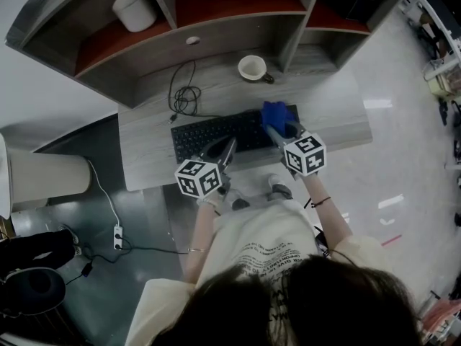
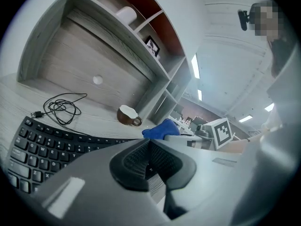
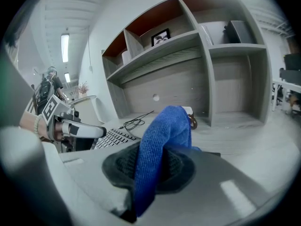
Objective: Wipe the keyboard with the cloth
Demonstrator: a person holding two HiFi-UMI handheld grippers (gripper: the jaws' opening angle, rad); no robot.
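Note:
A black keyboard [image 1: 216, 133] lies on the grey desk [image 1: 151, 157], under the shelf unit. My right gripper [image 1: 277, 130] is shut on a blue cloth [image 1: 275, 114] and holds it over the keyboard's right end. In the right gripper view the blue cloth [image 3: 162, 145] hangs pinched between the dark pads. My left gripper [image 1: 225, 153] is shut with nothing in it, above the keyboard's front edge near its middle. From the left gripper view I see the keyboard [image 2: 51, 147], the blue cloth [image 2: 161, 129] and the pads [image 2: 136, 161] pressed together.
A brown cup [image 1: 253, 68] with a white inside stands behind the keyboard on the desk. A coiled black cable [image 1: 184, 98] lies at the back left. A white pot [image 1: 135, 9] sits on the shelf above. A white bin [image 1: 36, 177] stands on the floor at the left.

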